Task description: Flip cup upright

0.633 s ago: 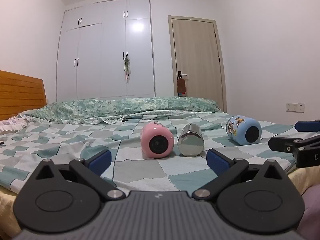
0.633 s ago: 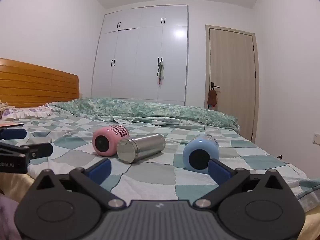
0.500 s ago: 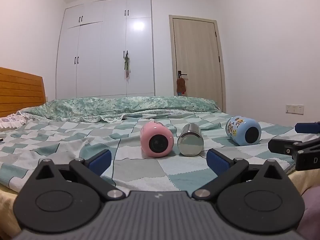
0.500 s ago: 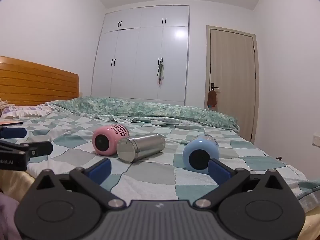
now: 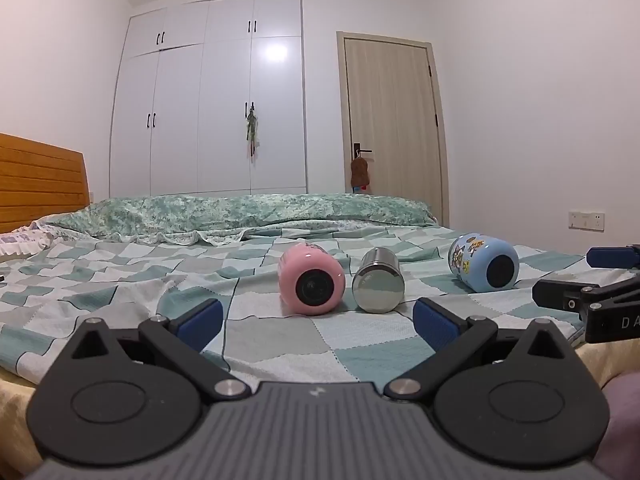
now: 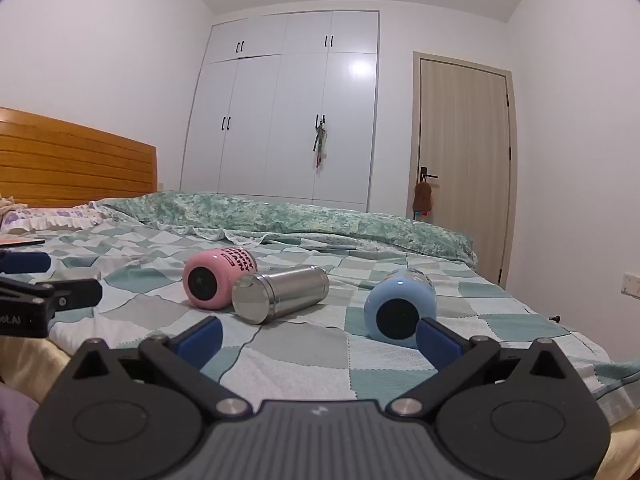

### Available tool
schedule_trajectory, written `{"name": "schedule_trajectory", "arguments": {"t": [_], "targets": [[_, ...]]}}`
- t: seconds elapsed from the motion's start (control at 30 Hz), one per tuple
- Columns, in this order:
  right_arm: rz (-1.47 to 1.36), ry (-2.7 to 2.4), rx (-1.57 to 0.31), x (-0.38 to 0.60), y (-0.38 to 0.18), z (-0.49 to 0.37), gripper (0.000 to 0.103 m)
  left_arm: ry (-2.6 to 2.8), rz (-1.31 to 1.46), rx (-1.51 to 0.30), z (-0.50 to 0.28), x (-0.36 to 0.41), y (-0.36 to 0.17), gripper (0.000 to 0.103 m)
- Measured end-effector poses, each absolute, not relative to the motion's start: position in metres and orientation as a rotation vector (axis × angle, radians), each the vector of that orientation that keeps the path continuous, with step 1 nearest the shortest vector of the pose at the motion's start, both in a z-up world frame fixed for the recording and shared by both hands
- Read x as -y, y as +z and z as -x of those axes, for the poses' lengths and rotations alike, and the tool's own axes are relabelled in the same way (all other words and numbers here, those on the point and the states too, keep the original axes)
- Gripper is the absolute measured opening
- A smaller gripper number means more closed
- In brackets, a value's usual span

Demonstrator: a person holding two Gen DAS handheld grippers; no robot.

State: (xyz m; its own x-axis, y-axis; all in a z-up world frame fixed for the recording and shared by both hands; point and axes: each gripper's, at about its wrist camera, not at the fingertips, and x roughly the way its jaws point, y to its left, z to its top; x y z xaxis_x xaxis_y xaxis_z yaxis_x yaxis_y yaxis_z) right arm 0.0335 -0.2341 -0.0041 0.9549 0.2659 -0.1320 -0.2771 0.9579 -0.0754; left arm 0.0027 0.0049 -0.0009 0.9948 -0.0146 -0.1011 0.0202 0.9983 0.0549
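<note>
Three cups lie on their sides on the checked bedspread, bases toward me. A pink cup [image 5: 311, 285] [image 6: 218, 278] lies left, touching a steel cup [image 5: 378, 287] [image 6: 280, 293] beside it. A blue cartoon cup [image 5: 483, 263] [image 6: 400, 309] lies apart on the right. My left gripper [image 5: 318, 324] is open and empty, short of the pink and steel cups. My right gripper [image 6: 318, 338] is open and empty, its right finger just before the blue cup. Each gripper shows at the edge of the other's view, the right one [image 5: 588, 280] and the left one [image 6: 48, 276].
The bed [image 5: 120, 280] has a rumpled green floral quilt [image 5: 240, 212] across its far side and a wooden headboard [image 6: 72, 160] at left. A white wardrobe [image 5: 208, 100] and a door [image 5: 392, 128] stand behind. The bed's near edge runs under both grippers.
Both views have tilted up slightly, showing less of the near bed. The cups have not moved and both grippers stay open.
</note>
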Motion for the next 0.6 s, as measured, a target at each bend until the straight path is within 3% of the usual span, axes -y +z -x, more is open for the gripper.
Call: {"name": "schedule_trajectory", "arguments": {"t": [0.6], "targets": [[0.096,0.274,-0.117,0.2336,-0.0044,-0.0333,0.103,-0.020,-0.056,-0.098,-0.0008,-0.0062,-0.0008,0.103]]}}
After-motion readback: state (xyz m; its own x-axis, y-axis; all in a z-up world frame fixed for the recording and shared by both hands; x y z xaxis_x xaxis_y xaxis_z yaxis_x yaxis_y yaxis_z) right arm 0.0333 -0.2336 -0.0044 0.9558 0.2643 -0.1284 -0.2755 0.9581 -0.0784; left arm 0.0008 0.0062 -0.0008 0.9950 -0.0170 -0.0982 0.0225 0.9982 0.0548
